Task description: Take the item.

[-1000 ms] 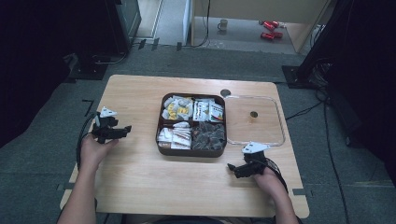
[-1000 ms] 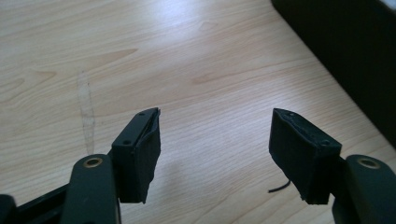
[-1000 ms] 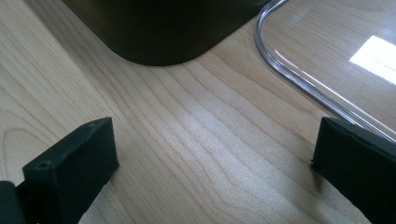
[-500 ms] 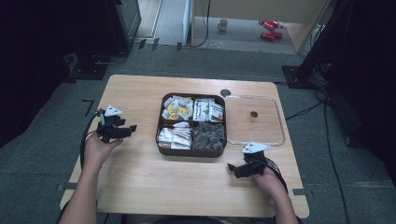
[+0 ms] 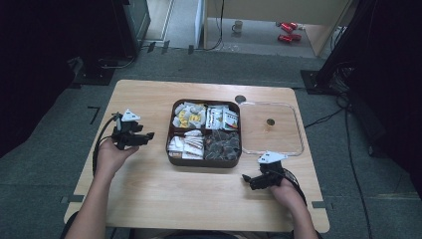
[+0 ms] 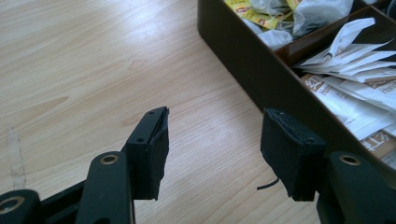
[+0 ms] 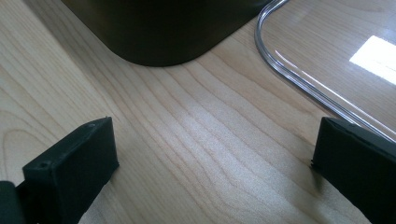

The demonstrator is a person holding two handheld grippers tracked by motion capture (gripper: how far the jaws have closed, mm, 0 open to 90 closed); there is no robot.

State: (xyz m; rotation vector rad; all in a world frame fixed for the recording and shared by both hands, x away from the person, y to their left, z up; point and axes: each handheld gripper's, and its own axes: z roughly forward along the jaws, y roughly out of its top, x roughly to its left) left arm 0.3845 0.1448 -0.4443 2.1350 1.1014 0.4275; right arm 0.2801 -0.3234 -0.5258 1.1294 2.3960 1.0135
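Observation:
A dark brown four-compartment box (image 5: 171, 149) sits mid-table, filled with paper sachets (image 5: 188, 115) and dark packets (image 5: 222, 145). A clear plastic lid (image 5: 271, 128) lies flat to its right. My left gripper (image 5: 148, 136) is open just left of the box, nothing between its jaws; its own view has the box wall (image 6: 247, 65) and white sachets (image 6: 355, 88) close ahead on the right. My right gripper (image 5: 247, 179) is open near the box's front right corner (image 7: 163, 42), with the lid's rim (image 7: 299, 84) beside it.
The wooden table (image 5: 149, 199) has bare surface in front of and left of the box. A small dark round spot (image 5: 240, 98) marks the tabletop behind the box. Cables trail from both grippers. Dark stands and a grey floor surround the table.
My left gripper has moved right, toward the box's left wall. The right gripper has stayed in place.

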